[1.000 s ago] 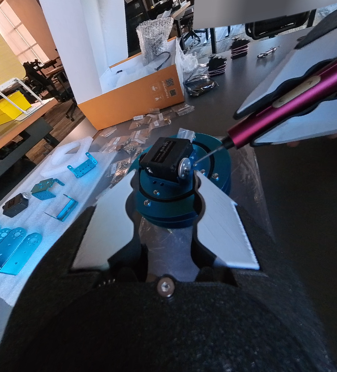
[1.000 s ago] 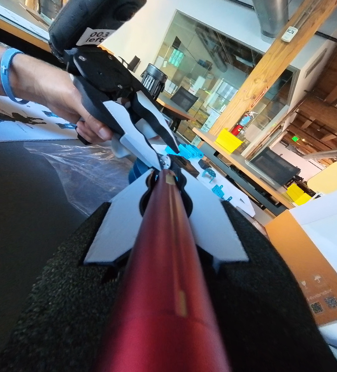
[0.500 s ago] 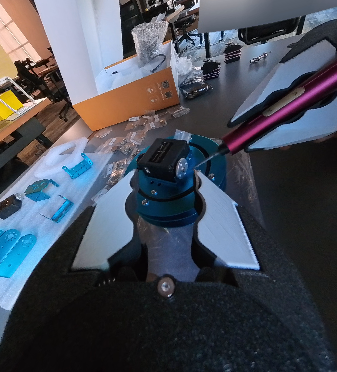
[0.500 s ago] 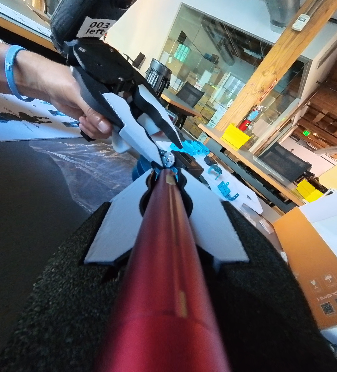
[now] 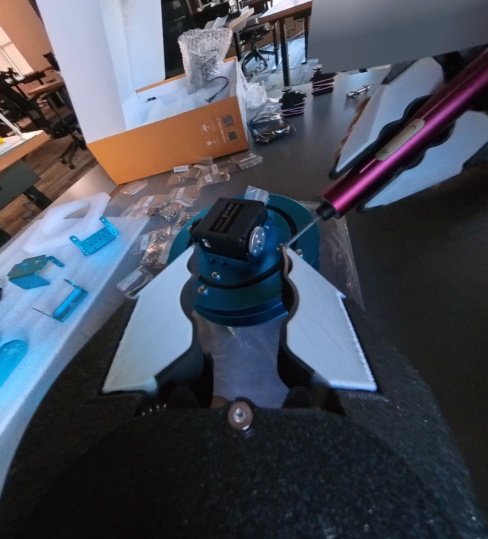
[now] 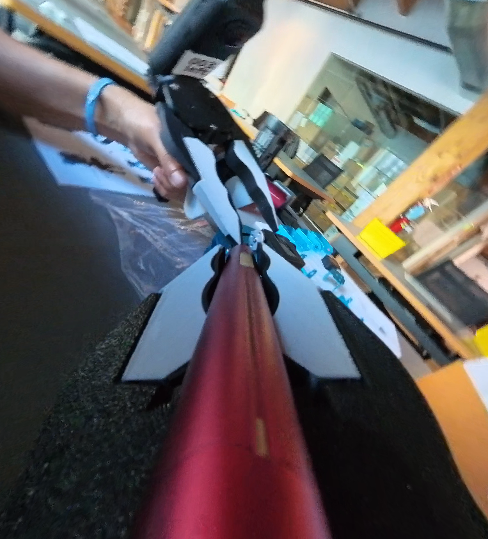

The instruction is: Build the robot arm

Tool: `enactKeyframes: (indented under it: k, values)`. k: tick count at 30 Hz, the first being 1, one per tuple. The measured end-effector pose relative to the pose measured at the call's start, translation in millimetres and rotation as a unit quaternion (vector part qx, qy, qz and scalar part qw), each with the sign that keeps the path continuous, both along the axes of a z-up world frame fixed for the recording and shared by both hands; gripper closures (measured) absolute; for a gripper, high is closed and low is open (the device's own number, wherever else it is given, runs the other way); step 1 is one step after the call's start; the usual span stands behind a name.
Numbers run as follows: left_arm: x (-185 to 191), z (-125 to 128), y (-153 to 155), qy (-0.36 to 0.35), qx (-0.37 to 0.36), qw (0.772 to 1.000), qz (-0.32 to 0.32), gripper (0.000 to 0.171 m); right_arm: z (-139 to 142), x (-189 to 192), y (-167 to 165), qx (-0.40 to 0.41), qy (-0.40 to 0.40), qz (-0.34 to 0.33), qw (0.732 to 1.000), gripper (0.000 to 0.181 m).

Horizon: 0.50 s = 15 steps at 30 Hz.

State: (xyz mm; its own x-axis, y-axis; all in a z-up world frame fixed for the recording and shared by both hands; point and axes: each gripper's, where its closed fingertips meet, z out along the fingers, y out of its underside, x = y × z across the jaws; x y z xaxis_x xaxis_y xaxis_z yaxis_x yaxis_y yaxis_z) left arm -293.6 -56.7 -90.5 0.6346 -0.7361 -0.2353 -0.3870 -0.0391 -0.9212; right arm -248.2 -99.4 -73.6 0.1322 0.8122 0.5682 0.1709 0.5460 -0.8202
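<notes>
The left gripper (image 5: 238, 250) clamps the blue round base (image 5: 245, 294); the magenta screwdriver (image 5: 406, 140) angles down toward that base's right side.

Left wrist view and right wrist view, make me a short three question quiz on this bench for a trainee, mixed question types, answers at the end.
1. True or false: the right gripper is shut on the magenta electric screwdriver.
2. Multiple choice: what sits on top of the blue round base? A) a yellow bin B) a black servo C) an orange box
3. Short answer: on which side of the left gripper, in its own view, does the white foam sheet with blue brackets lie?

Key
1. True.
2. B, the black servo.
3. The left side.
</notes>
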Motion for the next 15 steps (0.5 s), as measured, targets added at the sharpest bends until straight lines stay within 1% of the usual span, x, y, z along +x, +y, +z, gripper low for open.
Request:
enactKeyframes:
  k: [2, 4, 5, 7, 10, 11, 14, 15]
  values:
    - [2.1, -0.7, -2.9, -0.021, -0.020, 0.999, -0.015, 0.116, -2.8, 4.0, 1.0, 0.042, -0.033, 0.048, 0.997, 0.160]
    - [3.4, -1.3, -4.9, -0.043, -0.040, 0.998, -0.028, 0.111, -1.5, 7.2, 5.6, 0.080, -0.047, 0.092, 0.991, 0.160]
    - [4.5, -1.3, -6.6, -0.053, -0.047, 0.997, -0.037, 0.108, 0.8, 7.9, 6.2, 0.100, -0.046, 0.120, 0.987, 0.160]
    - [5.6, 1.4, -8.2, -0.078, -0.057, 0.994, -0.048, 0.106, 5.4, 6.9, 12.6, 0.128, -0.040, 0.155, 0.979, 0.160]
    - [4.9, 8.1, -7.2, -0.118, -0.067, 0.989, -0.055, 0.105, 9.2, 5.5, 13.7, 0.138, -0.023, 0.205, 0.969, 0.160]
    - [4.3, 8.8, -6.8, -0.123, -0.067, 0.989, -0.055, 0.105, 6.3, 4.8, 15.1, 0.141, -0.027, 0.212, 0.967, 0.160]
    - [2.3, 4.9, -3.9, -0.111, -0.062, 0.991, -0.045, 0.105, 2.7, 4.8, 18.3, 0.191, -0.010, 0.205, 0.960, 0.160]
    - [2.2, 4.6, -2.3, -0.107, -0.058, 0.992, -0.040, 0.105, 2.0, 5.3, 17.5, 0.192, -0.009, 0.204, 0.960, 0.160]
